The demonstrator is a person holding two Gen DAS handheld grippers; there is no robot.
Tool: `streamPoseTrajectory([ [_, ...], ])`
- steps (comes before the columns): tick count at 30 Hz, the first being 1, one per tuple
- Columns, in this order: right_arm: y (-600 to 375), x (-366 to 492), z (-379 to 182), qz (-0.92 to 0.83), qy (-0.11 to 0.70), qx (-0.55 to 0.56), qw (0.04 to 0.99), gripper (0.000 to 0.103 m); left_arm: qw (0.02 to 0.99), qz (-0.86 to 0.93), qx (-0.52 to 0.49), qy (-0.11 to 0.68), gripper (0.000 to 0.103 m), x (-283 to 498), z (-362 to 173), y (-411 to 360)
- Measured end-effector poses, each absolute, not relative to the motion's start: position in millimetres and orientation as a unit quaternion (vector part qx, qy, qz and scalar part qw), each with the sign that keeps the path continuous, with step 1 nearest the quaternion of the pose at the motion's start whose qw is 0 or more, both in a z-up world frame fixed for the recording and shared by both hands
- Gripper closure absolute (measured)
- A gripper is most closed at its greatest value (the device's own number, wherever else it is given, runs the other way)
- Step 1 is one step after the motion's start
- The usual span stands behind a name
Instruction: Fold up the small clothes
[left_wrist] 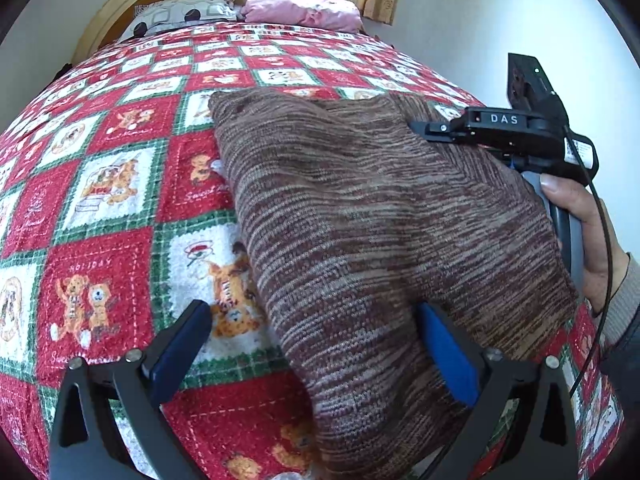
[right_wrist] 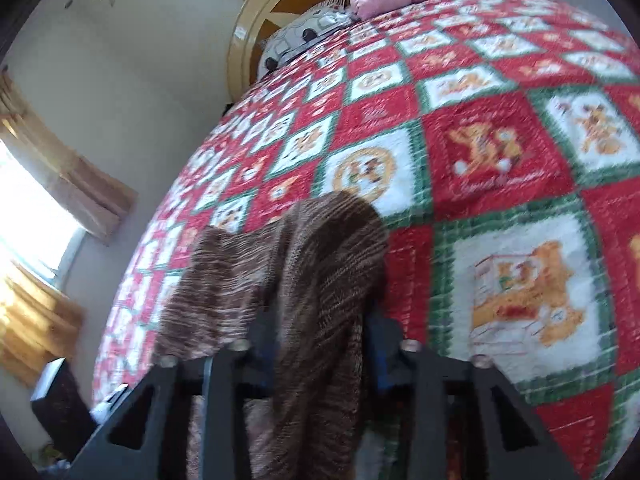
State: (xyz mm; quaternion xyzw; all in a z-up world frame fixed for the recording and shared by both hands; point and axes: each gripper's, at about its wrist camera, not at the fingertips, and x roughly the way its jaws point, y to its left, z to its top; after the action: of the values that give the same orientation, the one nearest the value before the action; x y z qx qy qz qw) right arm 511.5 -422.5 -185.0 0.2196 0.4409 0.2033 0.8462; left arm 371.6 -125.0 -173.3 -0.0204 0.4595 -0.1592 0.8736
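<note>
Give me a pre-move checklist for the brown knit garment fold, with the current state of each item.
1. Right gripper has fabric between its fingers: ok, a bunched fold of the brown knit garment sits there.
2. Right grip firm: cannot tell, that view is blurred and the pads are mostly hidden by cloth.
3. Left gripper ready: ok, jaws open, the garment's near edge lying between them, pads not pressing.
4. Garment flat: not ok, it lies humped and rumpled on the quilt.
5. Room beyond the garment: ok, bare quilt up to the pillows.
6. Cable clear of cloth: ok, it hangs beside the hand.
</note>
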Motion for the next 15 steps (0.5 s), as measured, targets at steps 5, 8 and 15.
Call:
streamPoseTrajectory([
  [5,-422.3,509.8,-187.8,0.205,0.434,0.223,0.848,0.069,0.867,-0.182,-0.021,0.464,0.002,372.5,-172.6,-127.2],
  [8,-422.5,509.7,-188.8,0.206,0.433,0.223,0.849,0.069,0.866,-0.188,-0.02,0.464,0.006,372.0,-171.5,-127.8],
  [15,-414.6,505.4,-179.2,0.188,0.438,0.204,0.855,0.075,0.857,-0.228,-0.051,0.459,0.048,367.5,-169.5,-124.2],
])
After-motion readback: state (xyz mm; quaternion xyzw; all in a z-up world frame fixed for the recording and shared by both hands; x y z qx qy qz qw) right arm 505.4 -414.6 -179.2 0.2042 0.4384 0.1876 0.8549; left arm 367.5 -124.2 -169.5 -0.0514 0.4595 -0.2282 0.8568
